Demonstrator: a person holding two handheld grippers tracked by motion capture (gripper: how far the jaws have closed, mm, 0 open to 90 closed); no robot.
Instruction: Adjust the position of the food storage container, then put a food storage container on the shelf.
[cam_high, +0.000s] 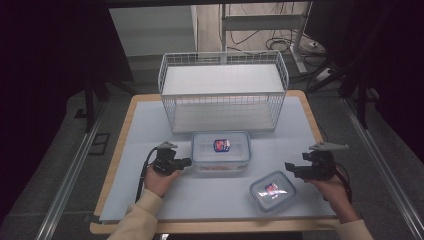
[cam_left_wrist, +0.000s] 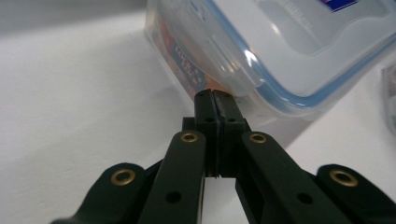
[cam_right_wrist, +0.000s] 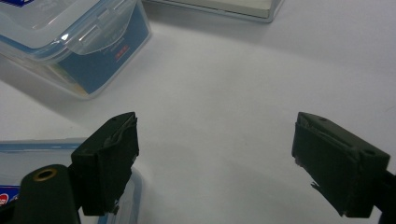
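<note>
A: Where are the left tongs right now?

B: At the left end of the large container, the clear box with the blue-rimmed lid that sits on the pale surface just in front of the white wire basket. In the left gripper view the two black jaws are pressed flat together with nothing between them, and their tips sit right at the bottom edge of the lid's side clip. They look to be touching it, though I cannot tell for sure.

A: And the box itself, is it upright?

B: Yes, flat on the surface with its lid on. A red and blue label shows on the lid, and orange print shows through the side wall.

A: What about the right tongs?

B: Spread wide. In the right gripper view both pads stand well apart with only bare surface between them. They pinch nothing.

A: What is near them?

B: The small container, a similar box with a blue-rimmed lid, lies near the front edge of the surface, just beside the right tongs on their left in the high view. The two boxes lie near each other without touching.

A: And the hands?

B: The left hand grips its tool beside the big box; the right hand holds its tool near the right edge of the surface.
</note>
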